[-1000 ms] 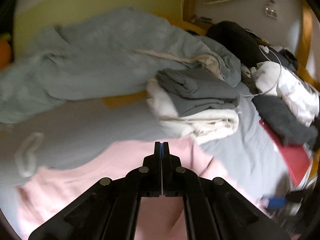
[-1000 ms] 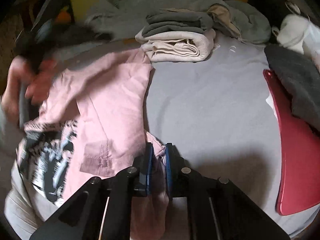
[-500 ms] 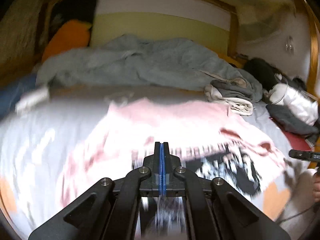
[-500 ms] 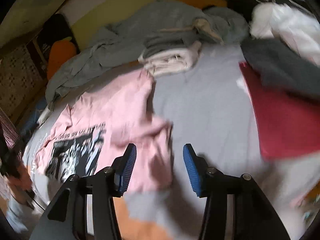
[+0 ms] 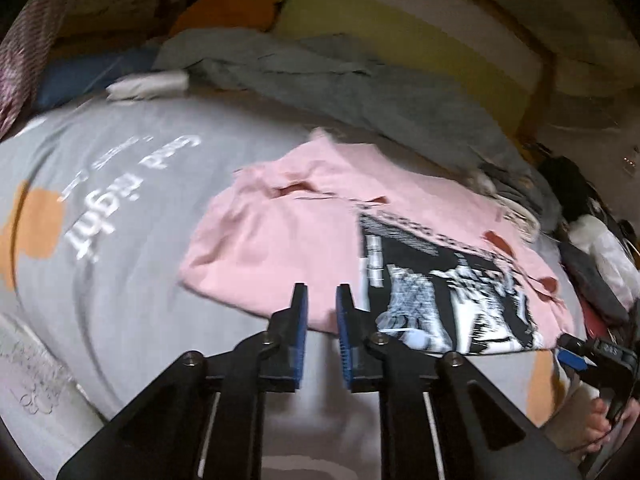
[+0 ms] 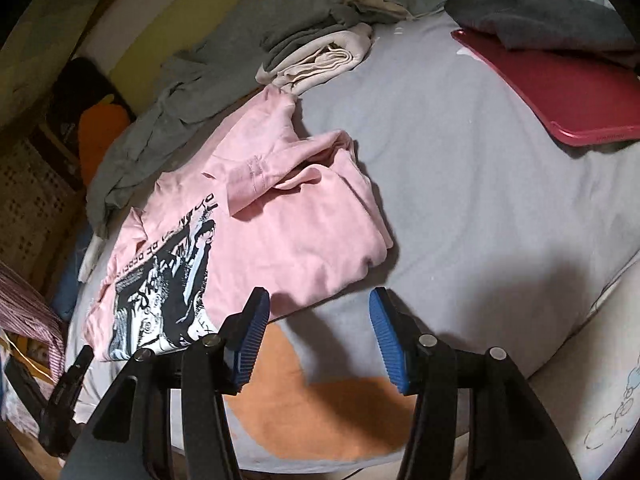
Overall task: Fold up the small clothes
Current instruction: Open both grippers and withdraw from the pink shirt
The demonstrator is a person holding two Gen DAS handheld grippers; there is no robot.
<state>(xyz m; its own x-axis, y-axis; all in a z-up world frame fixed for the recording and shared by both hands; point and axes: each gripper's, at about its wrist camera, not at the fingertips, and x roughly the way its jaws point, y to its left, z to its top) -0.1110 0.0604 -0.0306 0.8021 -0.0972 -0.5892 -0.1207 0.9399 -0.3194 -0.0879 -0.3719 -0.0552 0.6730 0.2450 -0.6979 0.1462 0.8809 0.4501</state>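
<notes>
The pink cotton T-shirt with the black-and-white graphic print (image 5: 320, 240) lies on the grey bedsheet with orange patches and white lettering (image 5: 120, 208), just ahead of both tools. The left gripper (image 5: 321, 300), black with blue ribbed pads, hovers at the shirt's near hem, its jaws just cracked apart after being pressed together, a narrow gap and no cloth pinched in it. The right gripper (image 6: 318, 312) stands with its jaws spread wide, having just let go, nothing between the pads, the shirt's lower edge just beyond its left finger. From the right wrist, the shirt (image 6: 256, 224) sits partly folded: the side nearer that gripper doubled over, a sleeve lying across the chest, wrinkles bunched at the fold, print facing up. Beyond it a folded stack of cream and grey clothes (image 6: 320, 52) rests against a rumpled grey-green blanket (image 6: 224, 60). A flat red case (image 6: 560, 84) lies on the sheet to the right, a dark grey garment (image 6: 540, 16) draped over its far end.
</notes>
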